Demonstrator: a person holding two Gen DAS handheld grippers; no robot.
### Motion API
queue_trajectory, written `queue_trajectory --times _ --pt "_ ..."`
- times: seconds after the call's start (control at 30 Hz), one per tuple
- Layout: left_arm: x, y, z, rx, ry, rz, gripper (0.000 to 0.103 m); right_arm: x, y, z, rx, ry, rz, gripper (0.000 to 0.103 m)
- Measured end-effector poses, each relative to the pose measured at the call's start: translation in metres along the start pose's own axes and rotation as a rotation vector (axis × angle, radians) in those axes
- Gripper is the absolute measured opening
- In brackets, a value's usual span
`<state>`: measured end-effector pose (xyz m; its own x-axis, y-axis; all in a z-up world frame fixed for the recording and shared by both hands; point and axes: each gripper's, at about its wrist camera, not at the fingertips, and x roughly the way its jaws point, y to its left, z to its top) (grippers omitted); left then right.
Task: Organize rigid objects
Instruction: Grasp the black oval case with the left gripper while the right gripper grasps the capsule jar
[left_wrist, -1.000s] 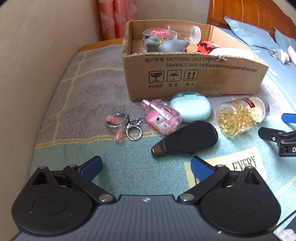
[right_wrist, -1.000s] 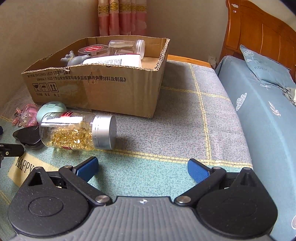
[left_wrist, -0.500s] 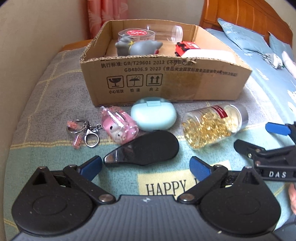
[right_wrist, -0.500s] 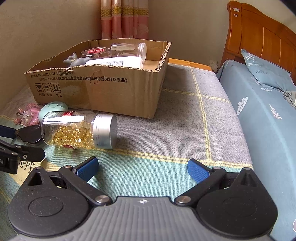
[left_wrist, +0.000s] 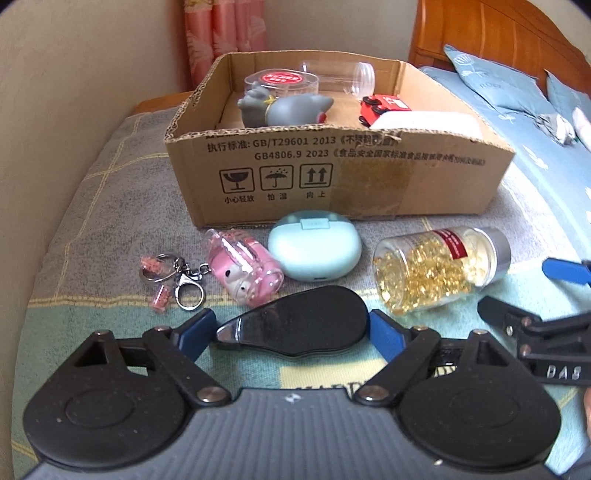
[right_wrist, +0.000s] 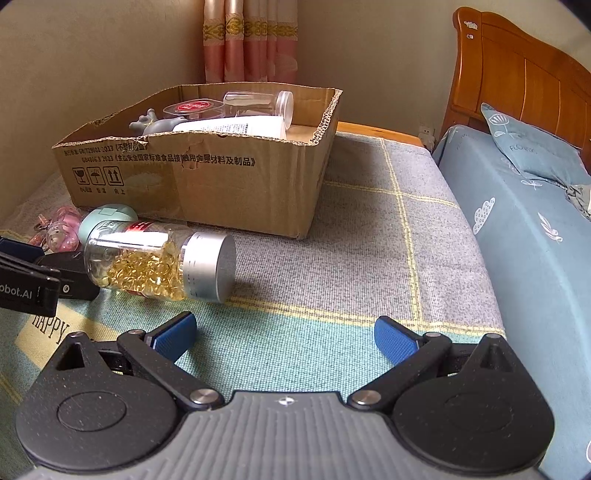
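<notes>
Bedspread (left_wrist: 110, 206), left hand-held gripper (left_wrist: 291, 328) astride black case (left_wrist: 299, 325)

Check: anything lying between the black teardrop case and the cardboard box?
Yes, in the left wrist view: the mint case and pink charm lie between the black teardrop case and the cardboard box.

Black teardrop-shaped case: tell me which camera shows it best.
The left wrist view. There the black case lies whole between the open left gripper fingers. In the right wrist view only a dark sliver shows, behind the capsule jar.
</notes>
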<state>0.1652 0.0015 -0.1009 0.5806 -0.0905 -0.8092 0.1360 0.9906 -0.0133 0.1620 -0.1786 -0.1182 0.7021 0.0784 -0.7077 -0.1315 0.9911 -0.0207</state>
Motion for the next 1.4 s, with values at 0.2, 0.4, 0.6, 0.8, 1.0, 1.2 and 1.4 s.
queue_trajectory --times 0.2,0.4,0.6,0.8,1.0,1.2,1.4 --pt "-0.014 0.025 -0.016 0.077 0.004 -0.029 0.088 0.0 0.0 0.0 -0.001 0.0 0.002 0.103" --pt "-0.021 0.036 -0.026 0.026 0.007 0.007 0.089 0.0 0.0 0.0 0.0 0.005 -0.001 0.103" --pt "-0.018 0.033 -0.021 -0.044 0.041 0.046 0.092 0.0 0.001 0.001 0.004 0.017 -0.006 0.103" --pt "-0.019 0.03 -0.03 -0.08 0.022 0.063 0.097 -0.002 0.002 0.0 0.003 0.02 -0.006 0.103" --pt "-0.018 0.024 -0.028 -0.083 0.0 0.073 0.089 -0.002 0.008 0.003 -0.016 0.05 0.014 0.103" --pt "-0.019 0.033 -0.028 -0.083 -0.013 0.071 0.089 -0.003 0.022 0.015 -0.049 0.084 0.088 0.103" --pt "-0.021 0.045 -0.031 -0.073 -0.02 0.081 0.089 -0.003 0.038 0.032 -0.043 0.086 0.146 0.103"
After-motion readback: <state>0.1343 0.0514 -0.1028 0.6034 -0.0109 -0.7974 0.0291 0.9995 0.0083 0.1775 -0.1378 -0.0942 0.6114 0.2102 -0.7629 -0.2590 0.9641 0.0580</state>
